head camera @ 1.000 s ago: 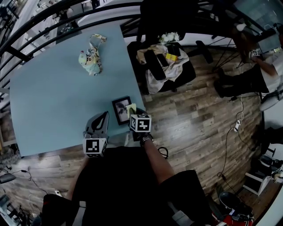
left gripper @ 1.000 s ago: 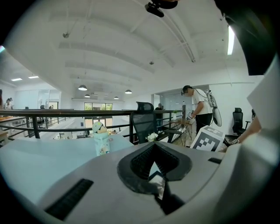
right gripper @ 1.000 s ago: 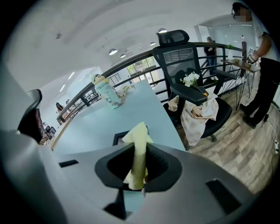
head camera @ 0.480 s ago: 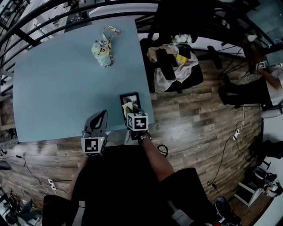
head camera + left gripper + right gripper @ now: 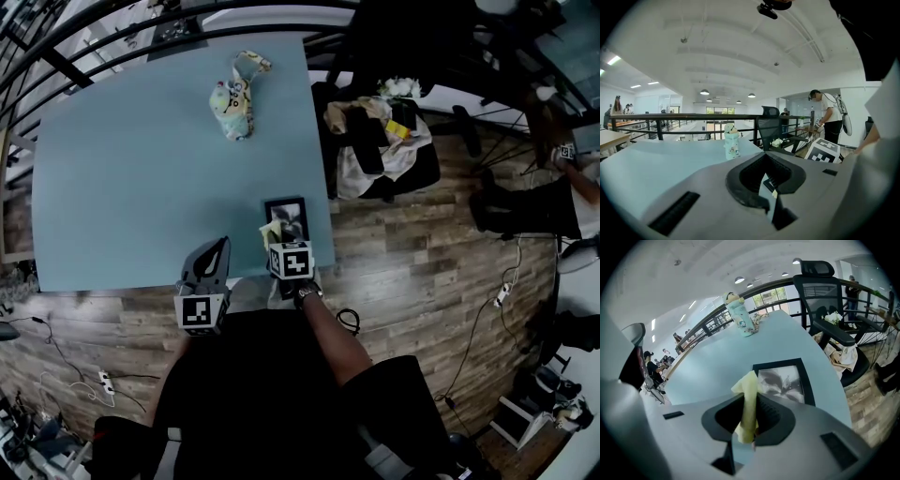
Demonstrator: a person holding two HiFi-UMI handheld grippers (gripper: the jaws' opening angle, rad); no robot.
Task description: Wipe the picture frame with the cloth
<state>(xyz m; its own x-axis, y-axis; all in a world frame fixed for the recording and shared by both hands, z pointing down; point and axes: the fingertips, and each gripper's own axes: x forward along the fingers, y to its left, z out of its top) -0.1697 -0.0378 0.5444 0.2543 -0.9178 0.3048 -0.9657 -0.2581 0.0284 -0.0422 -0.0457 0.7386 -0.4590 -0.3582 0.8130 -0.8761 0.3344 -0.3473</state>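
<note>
A black picture frame (image 5: 287,216) with a grey print lies flat near the table's near right corner, also shown in the right gripper view (image 5: 783,379). My right gripper (image 5: 275,236) is shut on a folded yellow cloth (image 5: 272,231). The cloth (image 5: 749,401) sticks up out of the shut jaws of the right gripper (image 5: 750,417), at the frame's near left corner. My left gripper (image 5: 218,246) hovers over the table's near edge, left of the frame, pointing across the table. In its own view the left gripper (image 5: 767,188) is shut with nothing held.
The light blue table (image 5: 131,169) carries a pale patterned bottle-shaped toy (image 5: 233,97) at its far side, seen upright in the right gripper view (image 5: 739,315). An office chair (image 5: 380,141) piled with clothes stands right of the table. A railing runs behind the table; people stand in the distance.
The cloth in my right gripper has slid from the frame's right side to its near left corner. The head view has shifted; the left gripper stays where it was.
</note>
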